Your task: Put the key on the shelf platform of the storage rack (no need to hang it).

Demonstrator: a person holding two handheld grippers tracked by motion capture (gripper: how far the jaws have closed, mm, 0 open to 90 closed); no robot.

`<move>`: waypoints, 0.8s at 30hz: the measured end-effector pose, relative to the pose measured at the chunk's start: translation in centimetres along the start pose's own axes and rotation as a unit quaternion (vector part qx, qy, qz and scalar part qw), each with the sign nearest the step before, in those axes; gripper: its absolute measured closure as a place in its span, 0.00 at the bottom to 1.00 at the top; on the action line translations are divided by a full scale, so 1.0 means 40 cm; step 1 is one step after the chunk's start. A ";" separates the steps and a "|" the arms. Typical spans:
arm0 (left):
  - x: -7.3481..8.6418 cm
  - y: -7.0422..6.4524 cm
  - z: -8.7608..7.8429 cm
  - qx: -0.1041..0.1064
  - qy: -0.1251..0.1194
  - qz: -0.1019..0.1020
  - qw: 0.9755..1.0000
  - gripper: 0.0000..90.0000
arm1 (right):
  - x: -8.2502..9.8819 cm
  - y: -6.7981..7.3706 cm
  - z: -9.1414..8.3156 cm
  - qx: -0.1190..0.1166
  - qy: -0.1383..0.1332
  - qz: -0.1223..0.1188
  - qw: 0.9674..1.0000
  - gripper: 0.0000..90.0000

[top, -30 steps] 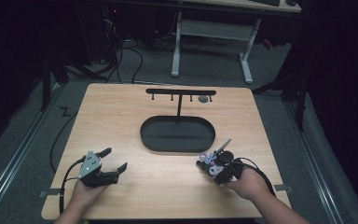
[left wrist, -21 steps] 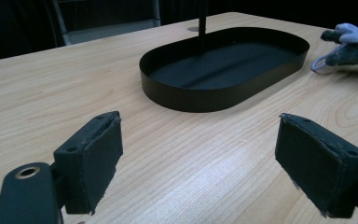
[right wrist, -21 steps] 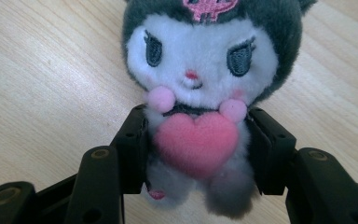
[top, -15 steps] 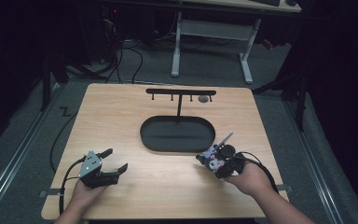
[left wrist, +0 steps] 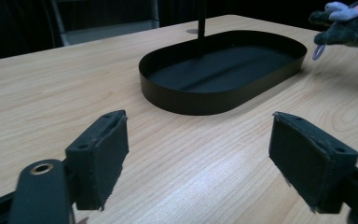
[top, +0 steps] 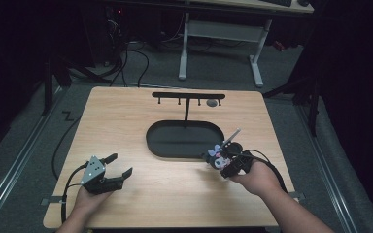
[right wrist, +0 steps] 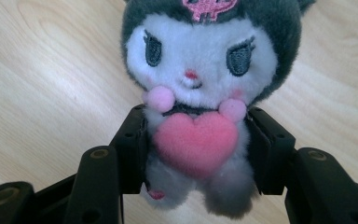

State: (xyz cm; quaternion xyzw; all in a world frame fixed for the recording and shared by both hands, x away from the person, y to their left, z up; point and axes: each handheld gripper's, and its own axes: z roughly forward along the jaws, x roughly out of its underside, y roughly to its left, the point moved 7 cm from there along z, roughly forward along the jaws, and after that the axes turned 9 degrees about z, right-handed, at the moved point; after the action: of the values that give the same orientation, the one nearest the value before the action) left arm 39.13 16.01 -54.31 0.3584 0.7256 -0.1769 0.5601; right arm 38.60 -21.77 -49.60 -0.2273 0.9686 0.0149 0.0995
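Plush toy (right wrist: 193,116): a small grey-and-white one with a pink heart on its chest, and I have it clenched at the body between my right fingers (right wrist: 130,144). One pad presses each flank, and its face looks back up along them. From the high view it hangs clear of the worktop (top: 126,126), just off the right end of the black oval tray (top: 151,141), in the half nearer the right edge and closer to the near edge than the far one. The tray sits at the middle of the worktop, with a thin T-shaped rack (top: 187,109) rising from its far side.

My left fingers (left wrist: 100,154) stand apart with nothing between them, only bare wood. They have just been drawing together, yet a wide gap shows. They rest low near the near left corner, pointed towards the tray, well apart from the toy.
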 end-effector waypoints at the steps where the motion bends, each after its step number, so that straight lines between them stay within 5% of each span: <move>1: -0.001 0.000 -0.001 0.000 -0.003 0.000 1.000 0.24 | -0.006 0.000 -0.002 -0.002 -0.003 -0.001 1.000 0.54; 15: 0.004 -0.009 -0.002 0.008 -0.008 -0.003 1.000 0.25 | -0.078 0.007 -0.020 -0.007 -0.017 -0.002 1.000 0.54; 24: 0.010 -0.017 -0.008 0.036 -0.002 0.002 0.999 0.19 | -0.123 0.011 -0.010 -0.013 -0.017 0.001 1.000 0.53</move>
State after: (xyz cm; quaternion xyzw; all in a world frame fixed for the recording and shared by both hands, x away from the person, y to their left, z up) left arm 38.36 15.90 -54.69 0.3797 0.7170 -0.2025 0.5484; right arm 42.66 -19.24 -48.22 -0.2277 0.9667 0.0316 0.1129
